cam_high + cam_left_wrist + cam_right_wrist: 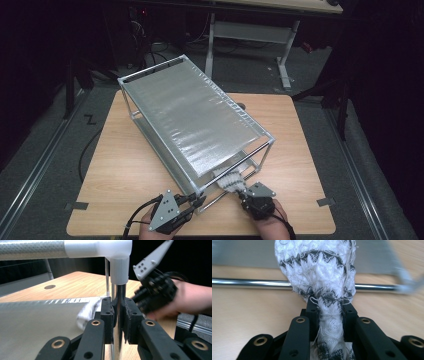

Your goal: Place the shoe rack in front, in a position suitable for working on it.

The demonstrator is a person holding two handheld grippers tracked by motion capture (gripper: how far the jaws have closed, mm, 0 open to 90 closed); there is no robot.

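Right gripper [329, 306] pinches cloth [317, 267] beside rack's front rail [249, 282].

Two black grippers [200, 204] [239, 192], each topped by a grey three-cornered plate dotted with small holes; brass-ringed pivots stud the jaw links, and black cables trail back past bare hands [272, 226].

Polished chrome metal on the rack post [117, 315] clamped between matt black plastic jaws of the left gripper [117, 315]; smooth white plastic corner joint [120, 262] above. Fuzzy knitted white-and-black cloth [322, 272], frayed, pinched in the right gripper [329, 312]. Silvery textured shelf liner [192, 117]. Matt wood-grain table [120, 165] beneath.
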